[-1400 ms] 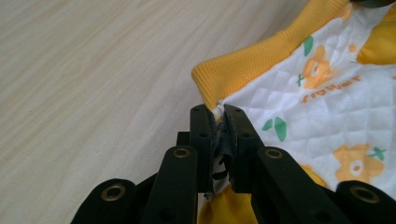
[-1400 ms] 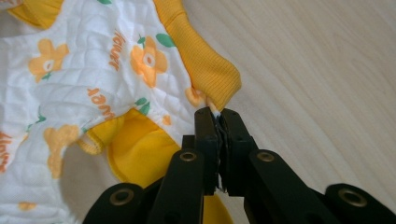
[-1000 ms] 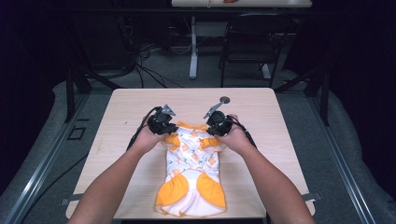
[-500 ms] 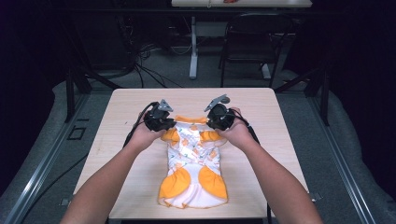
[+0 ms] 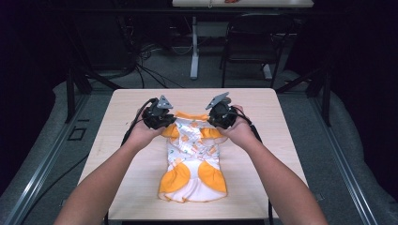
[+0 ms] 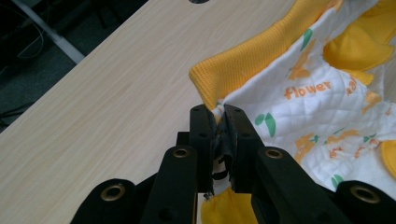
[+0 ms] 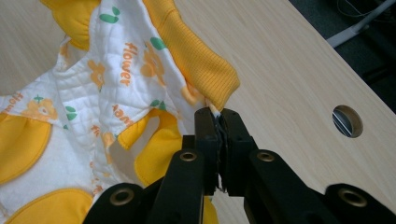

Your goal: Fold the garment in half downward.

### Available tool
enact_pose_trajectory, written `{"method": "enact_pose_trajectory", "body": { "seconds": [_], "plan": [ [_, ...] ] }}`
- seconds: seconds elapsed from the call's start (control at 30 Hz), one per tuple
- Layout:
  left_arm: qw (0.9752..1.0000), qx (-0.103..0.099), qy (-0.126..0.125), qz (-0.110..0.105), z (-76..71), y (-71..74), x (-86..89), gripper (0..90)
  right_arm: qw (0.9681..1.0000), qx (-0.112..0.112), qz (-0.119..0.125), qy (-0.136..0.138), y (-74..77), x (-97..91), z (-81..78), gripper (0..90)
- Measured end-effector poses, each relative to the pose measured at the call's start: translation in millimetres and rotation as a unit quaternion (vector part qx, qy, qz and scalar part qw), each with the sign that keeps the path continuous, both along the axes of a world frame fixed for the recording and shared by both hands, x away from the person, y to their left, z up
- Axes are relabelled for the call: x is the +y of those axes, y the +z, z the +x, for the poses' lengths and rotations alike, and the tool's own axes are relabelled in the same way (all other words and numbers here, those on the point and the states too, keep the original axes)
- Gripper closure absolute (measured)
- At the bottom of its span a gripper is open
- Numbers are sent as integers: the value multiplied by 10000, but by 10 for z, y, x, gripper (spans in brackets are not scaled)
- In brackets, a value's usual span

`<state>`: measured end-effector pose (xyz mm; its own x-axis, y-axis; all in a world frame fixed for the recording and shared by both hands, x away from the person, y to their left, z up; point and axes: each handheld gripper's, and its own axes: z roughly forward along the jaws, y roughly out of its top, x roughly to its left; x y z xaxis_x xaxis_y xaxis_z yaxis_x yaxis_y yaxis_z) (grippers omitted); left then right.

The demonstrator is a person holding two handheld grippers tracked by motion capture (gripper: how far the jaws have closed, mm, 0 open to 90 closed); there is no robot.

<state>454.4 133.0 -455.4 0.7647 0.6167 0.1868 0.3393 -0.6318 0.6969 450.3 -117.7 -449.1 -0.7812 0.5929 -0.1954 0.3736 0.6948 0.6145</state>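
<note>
Pinching the two upper corners of a small quilted white garment with orange trim and flower print point(image 5: 191, 154), a person is holding a black two-jaw gripper in each hand over a pale wood-grain worktop point(image 5: 281, 122). The left gripper point(image 6: 218, 122) is pressing its jaws together on the cloth just below the ribbed orange band point(image 6: 252, 60); the right gripper point(image 7: 219, 122) is doing the same at the opposite end of that band. The far end of the garment is hanging up between the two grippers while the hem end is lying flat on the worktop, nearer the person.

The cloth is looking light, soft and limp, sagging wherever it is not held, so it is likely to fold on itself unless both corners are kept apart. The thicker ribbed edge is probably offering the surest purchase; the thin quilted panel could slip out of the pads.

How much fabric is sitting between each pair of jaws is hard to make out, the garment's underside is hidden, and a round cable hole point(image 7: 347, 121) in the worktop is partly cut off in the left gripper view.
</note>
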Motion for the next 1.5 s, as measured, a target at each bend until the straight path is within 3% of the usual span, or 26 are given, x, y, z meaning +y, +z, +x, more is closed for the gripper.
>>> {"method": "enact_pose_trajectory", "body": {
  "seconds": [1.13, 1.33, 1.5],
  "plan": [
    [9981, -610, 89, -7, -76, 374, 36, 828, 9969, -775, -109, 38, 356, 43, -90, 867],
    [9979, -643, 44, -39, -121, 334, 32, 828, 9965, -826, -139, 50, 336, 52, -112, 867],
    [9984, -538, -140, 131, -197, 191, 9, 827, 9963, -766, -352, 161, 180, 43, -166, 866]
  ]
}}
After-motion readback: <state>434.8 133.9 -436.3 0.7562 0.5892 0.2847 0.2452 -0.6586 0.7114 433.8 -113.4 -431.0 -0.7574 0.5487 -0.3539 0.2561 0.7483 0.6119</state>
